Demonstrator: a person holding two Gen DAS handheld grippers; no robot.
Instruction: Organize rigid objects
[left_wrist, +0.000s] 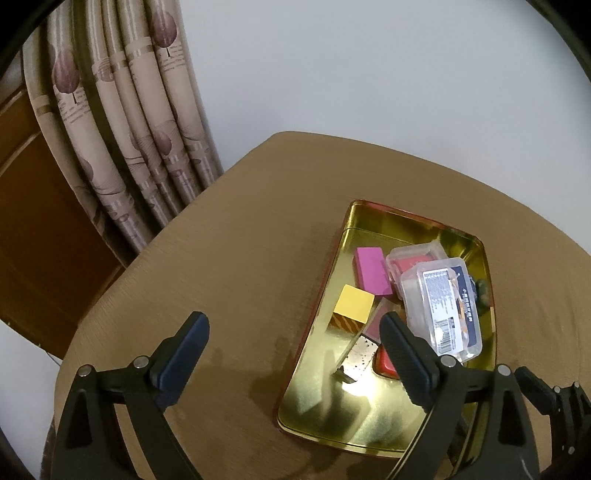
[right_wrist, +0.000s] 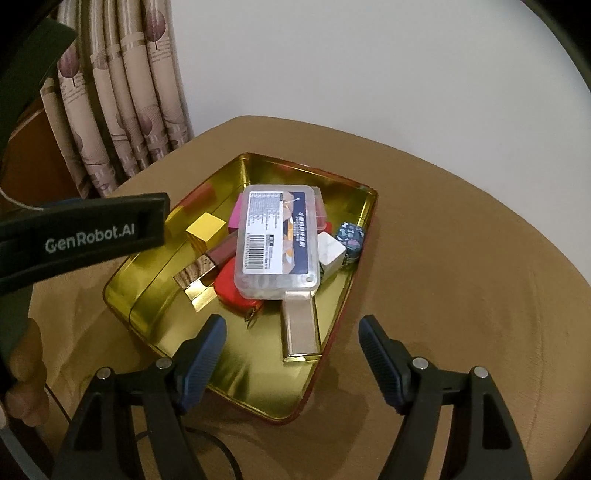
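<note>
In shiny gold tin (right_wrist: 354, 266), clear plastic box (right_wrist: 277, 240), prob. wooden cube (right_wrist: 207, 230)

Tray (right_wrist: 354, 295) on table (right_wrist: 461, 258); box (right_wrist: 279, 240) atop blocks at centre; curtain (right_wrist: 122, 92) at eleven o'clock.

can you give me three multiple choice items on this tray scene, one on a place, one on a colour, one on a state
1. Where does the clear box lie?
A. on top of other things in the tray
B. on the cloth beside the tray
C. between the right gripper's jaws

2. What colour is the cube at the tray's left?
A. green
B. yellow
C. black

3. How do the jaws of the right gripper stand?
A. shut on the clear box
B. shut on nothing
C. open, holding nothing

Key: 1 A, it rests across the red and white pieces inside the tray. 2 B, its top face is plain yellow. 3 C, a wide gap shows between the pads.
</note>
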